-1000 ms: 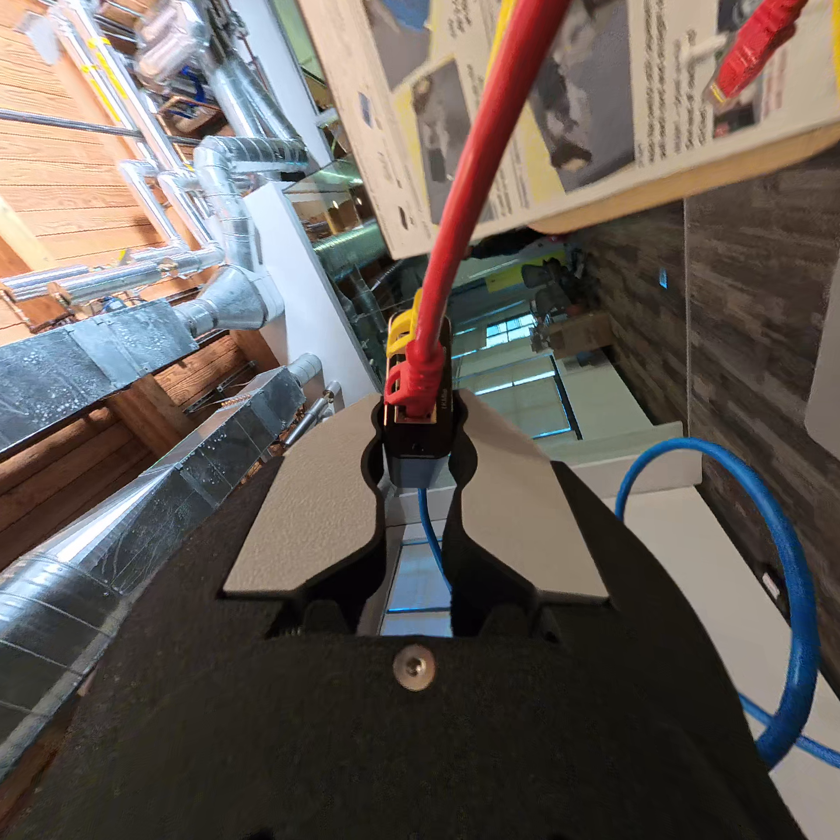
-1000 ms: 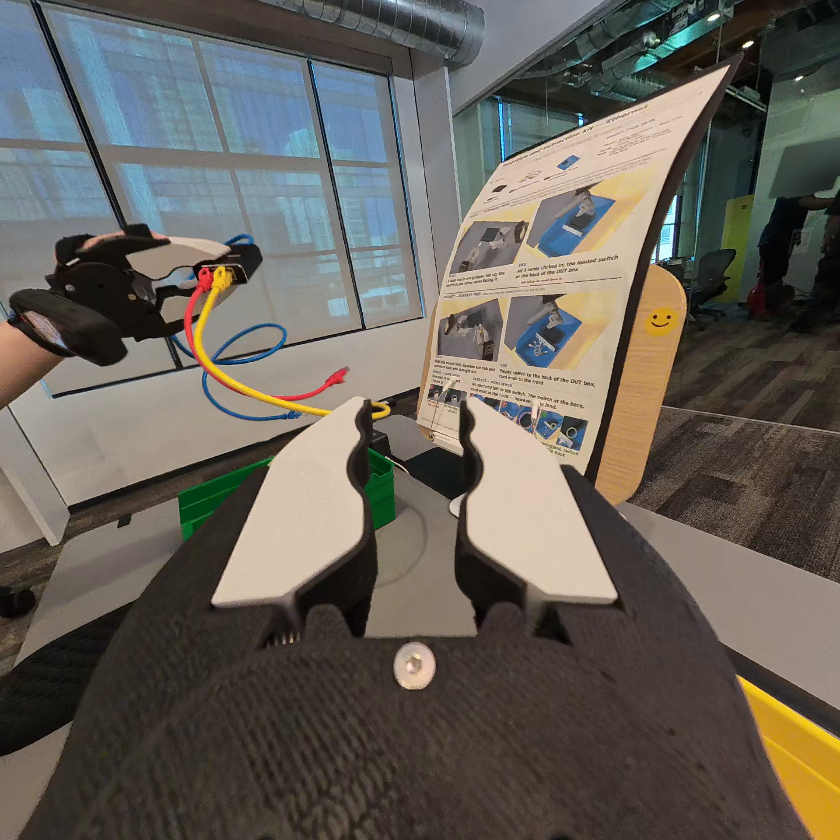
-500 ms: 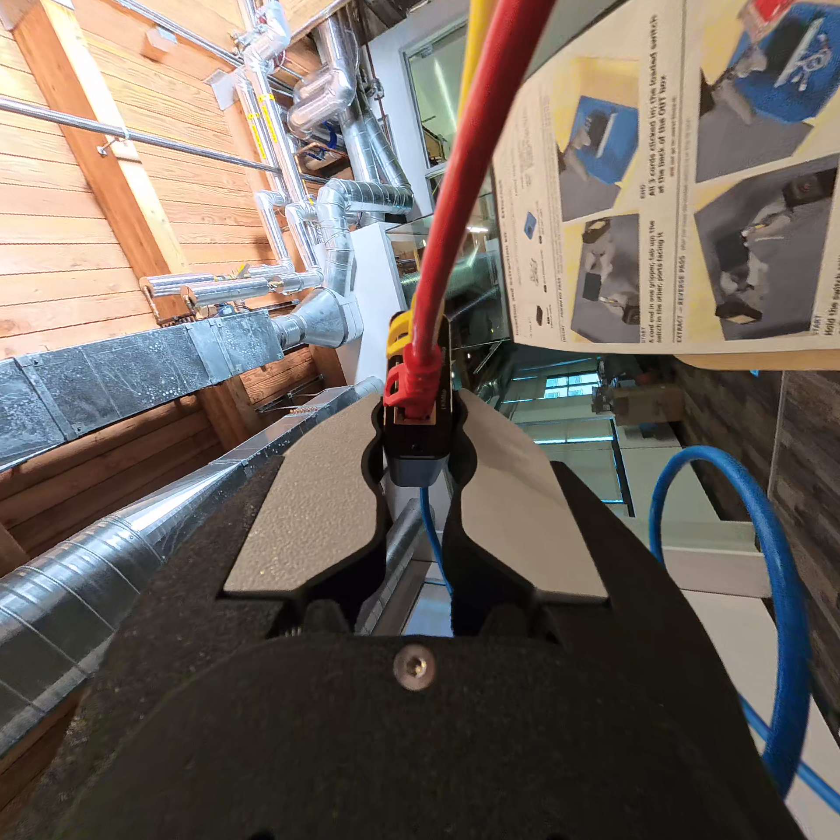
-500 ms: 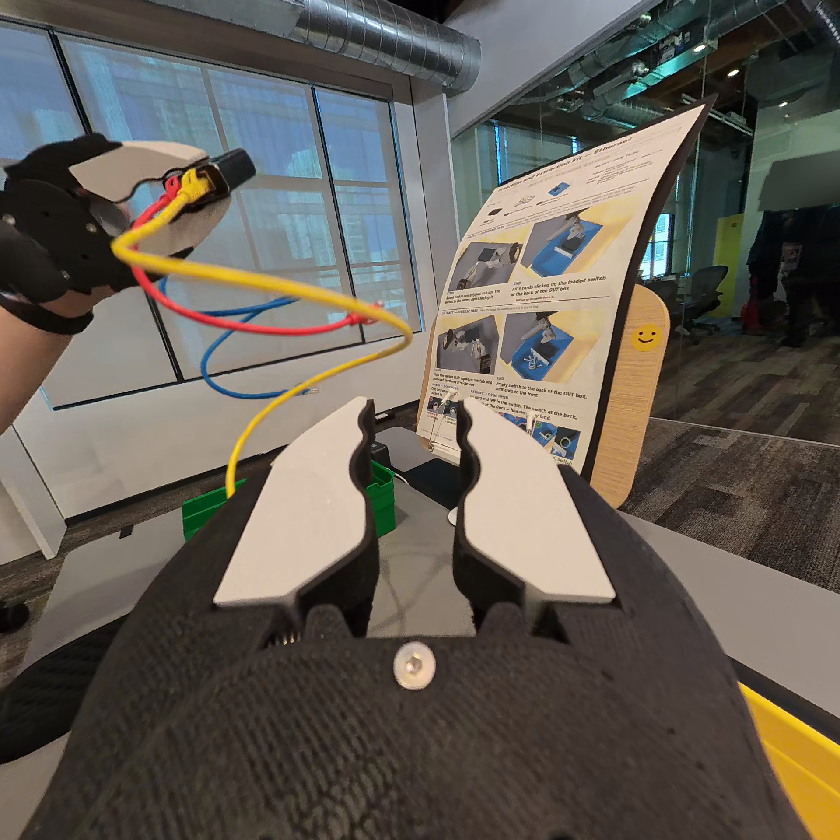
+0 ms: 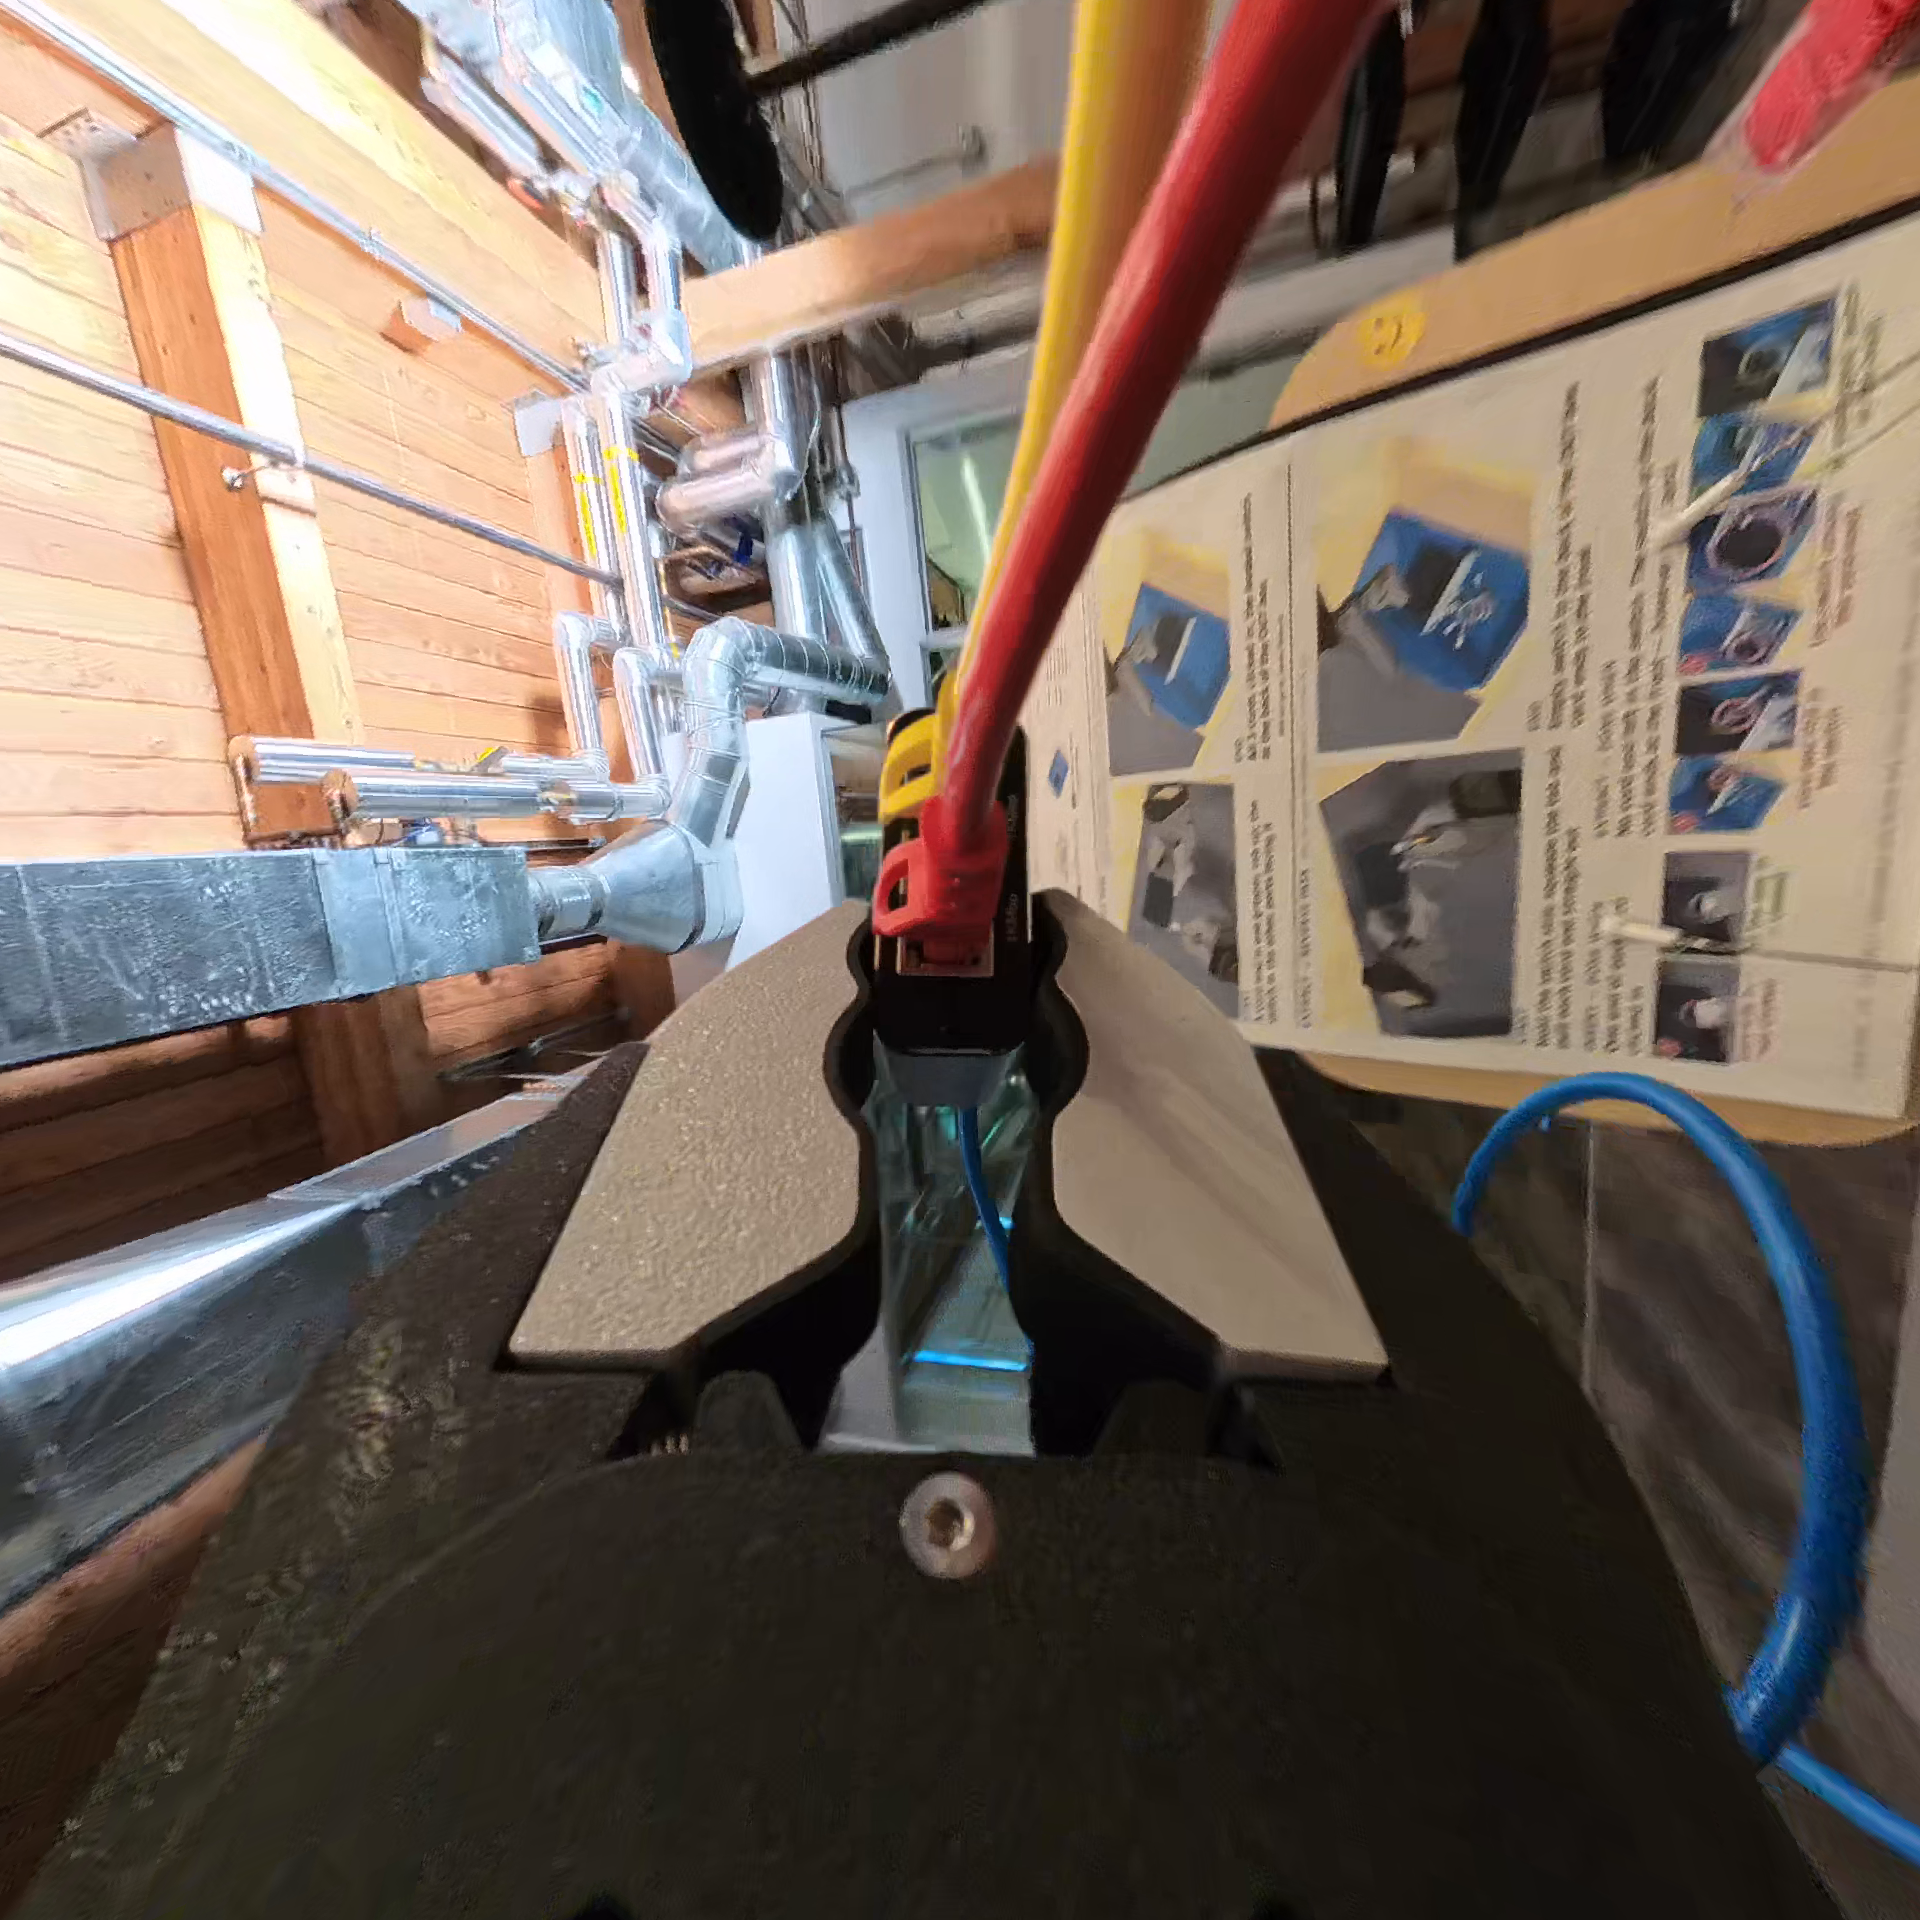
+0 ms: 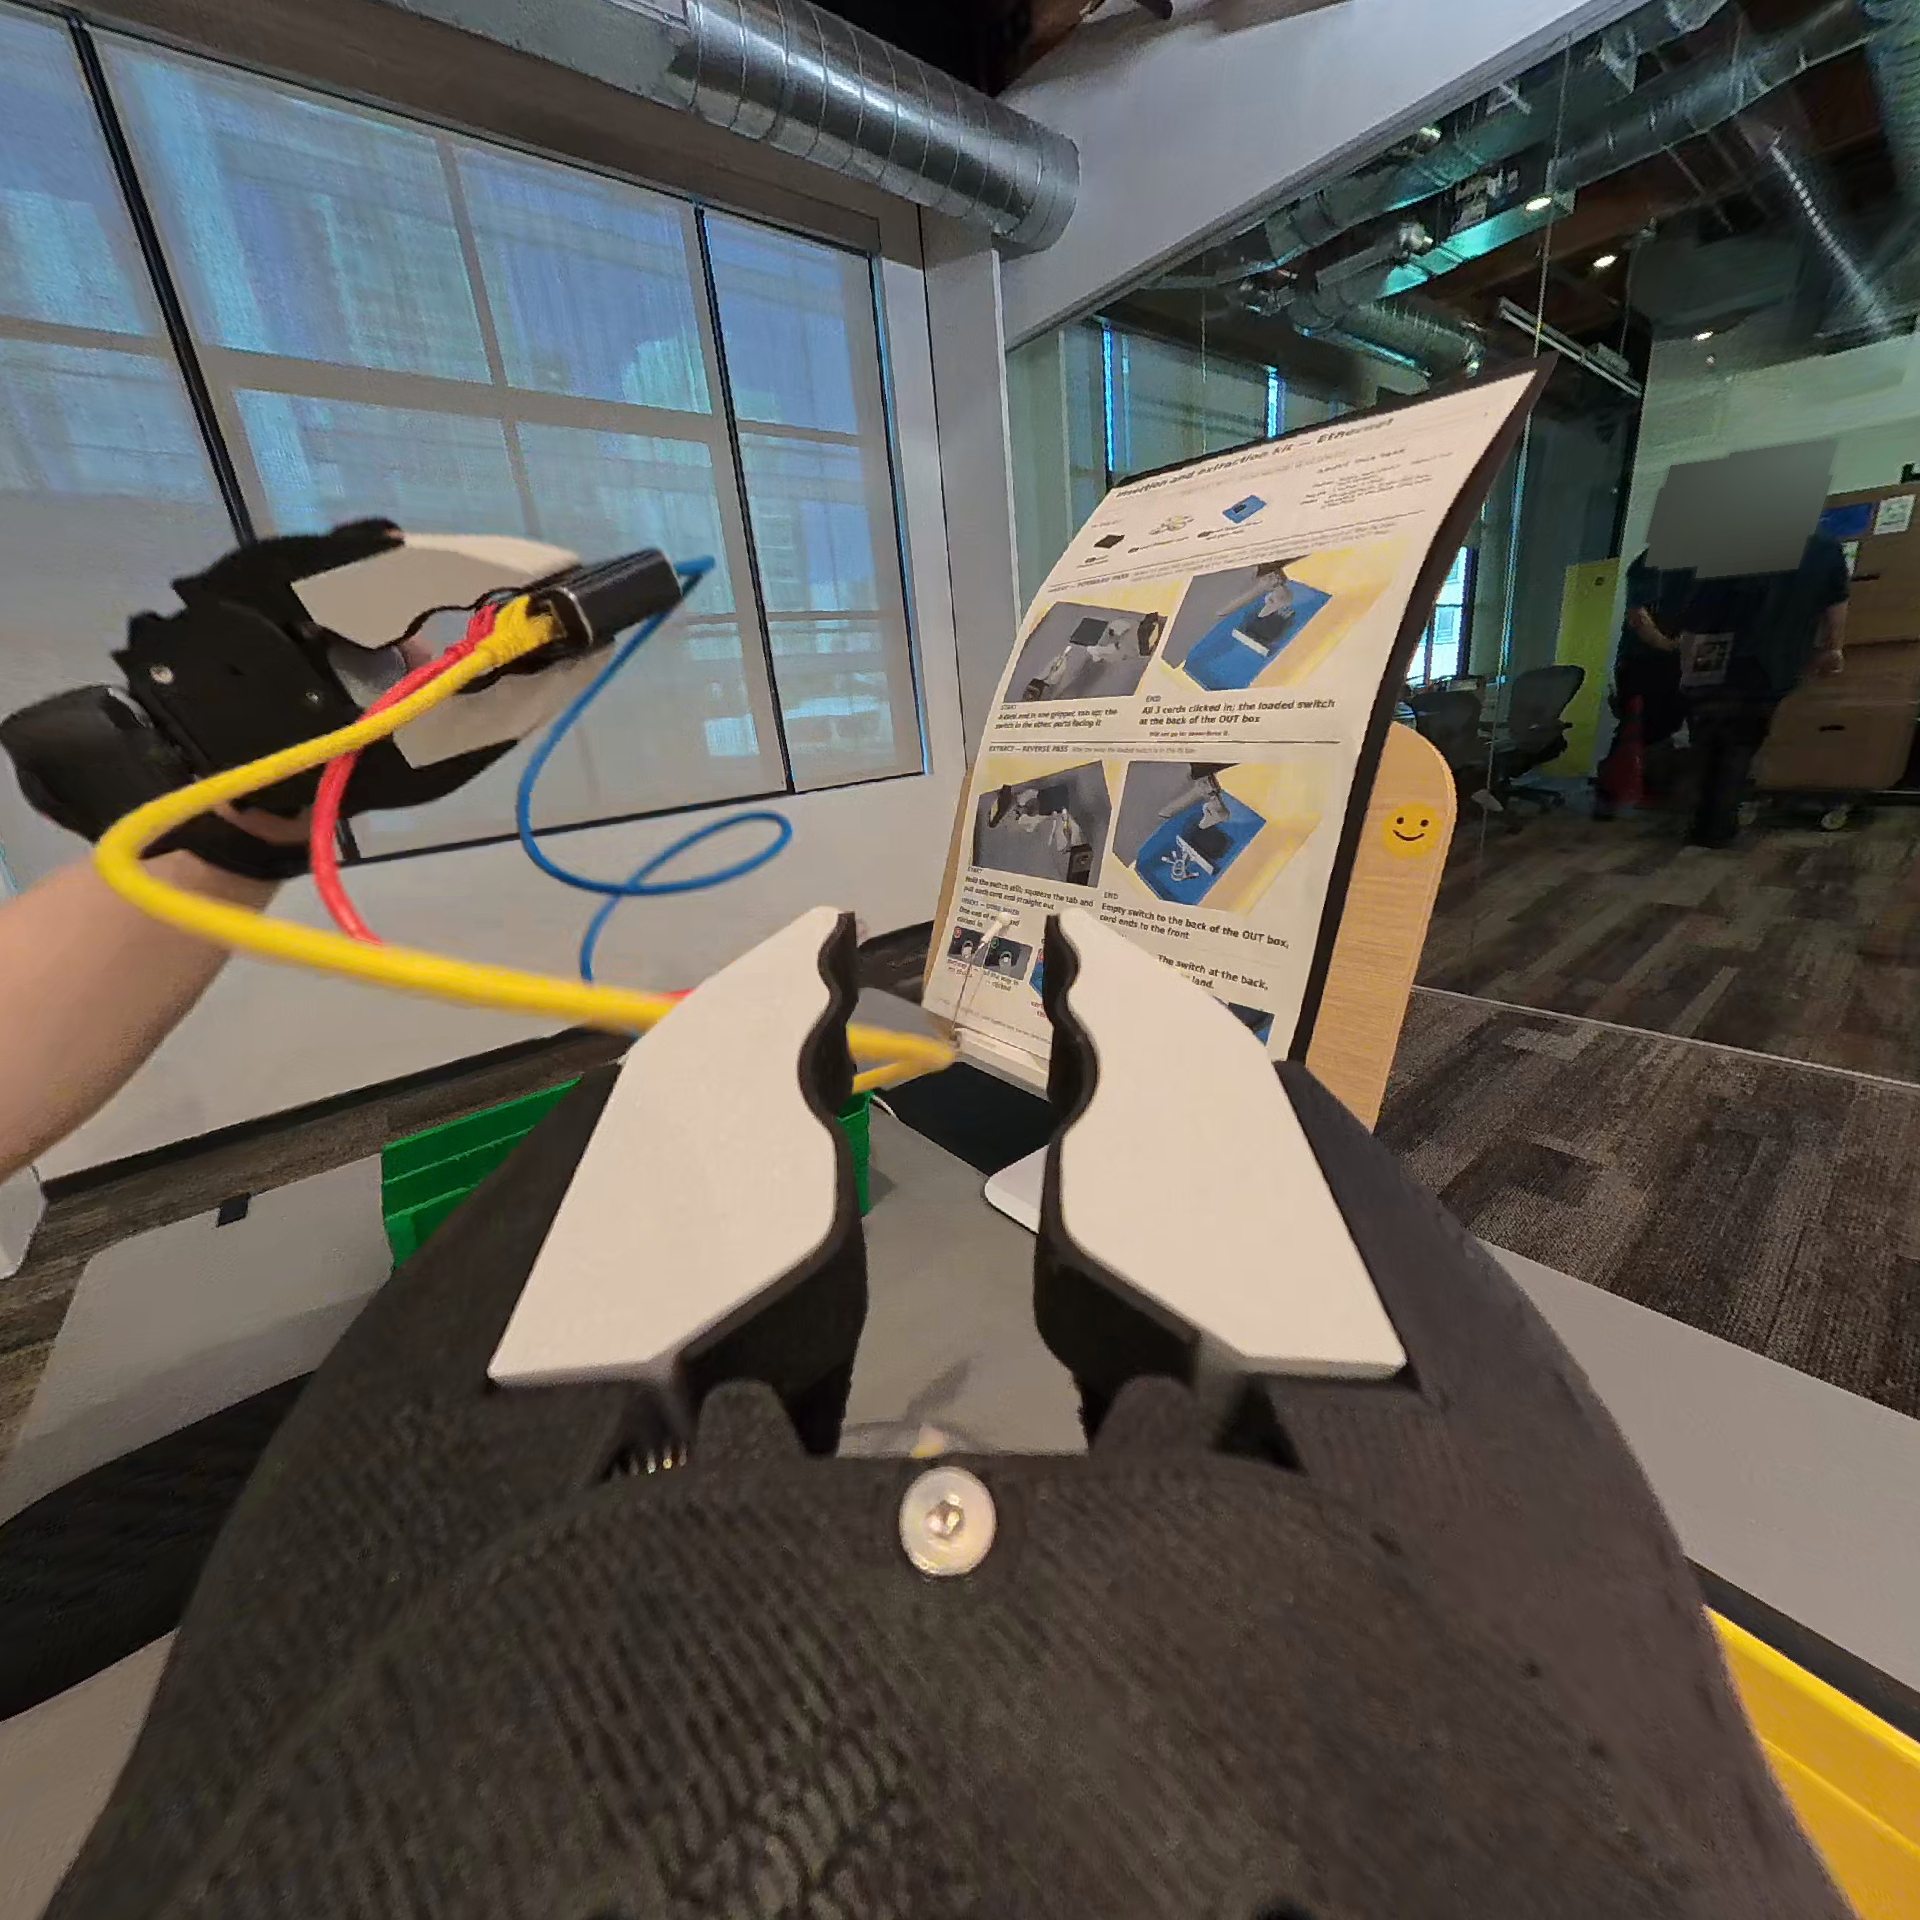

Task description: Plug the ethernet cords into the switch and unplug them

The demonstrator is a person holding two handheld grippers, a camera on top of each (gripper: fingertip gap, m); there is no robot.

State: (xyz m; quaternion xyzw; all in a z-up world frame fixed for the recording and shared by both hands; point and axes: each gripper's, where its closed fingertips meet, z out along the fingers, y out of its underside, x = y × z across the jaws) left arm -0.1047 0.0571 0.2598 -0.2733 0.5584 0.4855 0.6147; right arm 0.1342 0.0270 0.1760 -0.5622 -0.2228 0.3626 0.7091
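My left gripper [image 5: 954, 997] is shut on a small black switch [image 5: 951, 1013] and holds it high in the air. A red cord [image 5: 1049, 540] and a yellow cord [image 5: 1070, 343] are plugged into its near side. A blue cord [image 5: 1808, 1382] hangs from it in a loop. In the right wrist view the left gripper [image 6: 540, 634] with the switch [image 6: 623, 603] is up at the left, with the yellow cord [image 6: 343, 945], red cord [image 6: 327, 831] and blue cord [image 6: 644, 873] trailing down. My right gripper [image 6: 945, 997] is open and empty; the yellow cord passes just ahead of its fingertips.
An instruction board [image 6: 1226, 748] on a wooden stand stands ahead on the grey table [image 6: 1662, 1434]. A green bin [image 6: 468, 1164] sits behind my right gripper's left finger. A yellow bin edge [image 6: 1829, 1756] is at the lower right. A person [image 6: 1725, 665] stands far off. Left tips to right tips: about 25 centimeters.
My left gripper with the switch has moved right and lower in the right wrist view and turned. The cords swung with it; the yellow cord now runs across in front of my right gripper.
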